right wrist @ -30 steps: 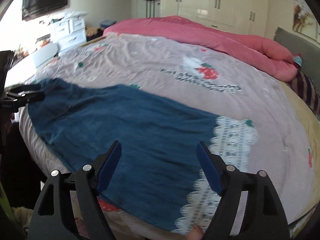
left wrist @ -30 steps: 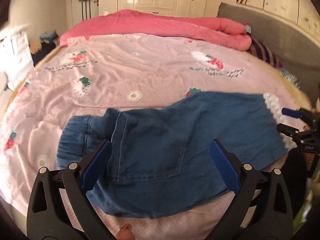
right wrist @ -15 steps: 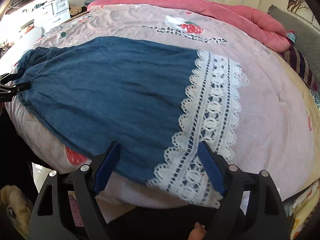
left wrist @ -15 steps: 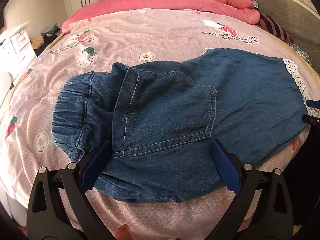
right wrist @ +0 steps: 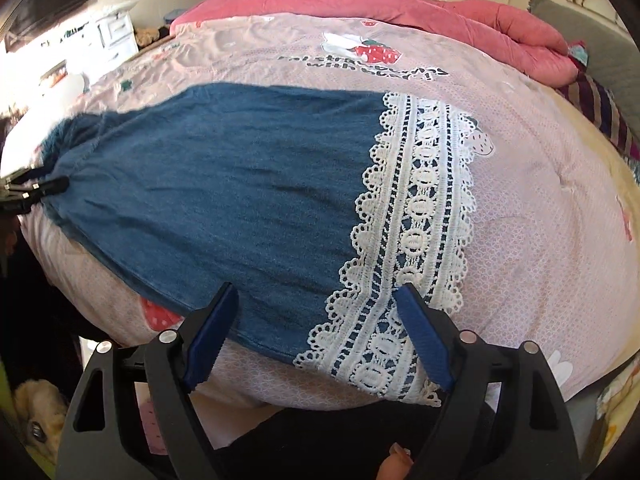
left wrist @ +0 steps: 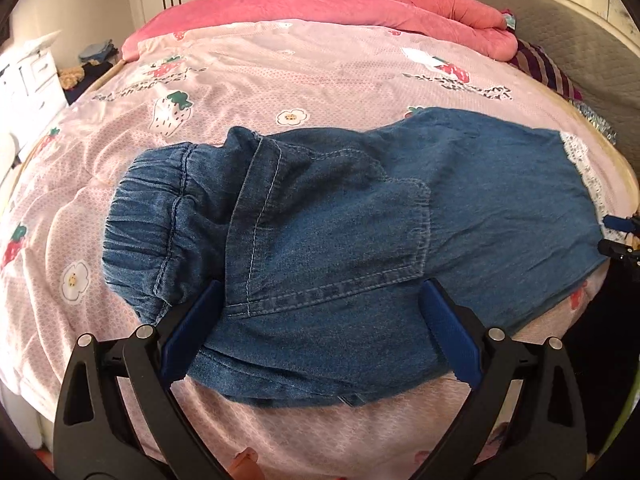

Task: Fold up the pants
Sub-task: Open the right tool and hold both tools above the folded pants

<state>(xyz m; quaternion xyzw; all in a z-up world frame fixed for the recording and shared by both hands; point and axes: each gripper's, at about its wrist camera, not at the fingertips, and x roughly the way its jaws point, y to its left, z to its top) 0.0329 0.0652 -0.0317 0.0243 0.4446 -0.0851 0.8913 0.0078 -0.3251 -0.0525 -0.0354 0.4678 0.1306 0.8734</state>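
1. Denim fills the left wrist view: the pants lie flat across the near edge of the bed, on a pink strawberry-print cover, with the elastic waistband to the left and a back pocket facing up. The left gripper hovers over the near hem of the seat, its jaws spread wide apart with blue pads on either side of the cloth, gripping nothing. The right gripper shows at the far right edge, by the white lace cuff. A pink quilt is bunched at the far end of the bed.

2. From the right wrist view, the pants stretch leftward from the lace cuff. The right gripper sits just above the near edge, where denim meets lace; its jaws are apart and empty. The left gripper appears at the far left by the waist end; its jaw state cannot be told from here.
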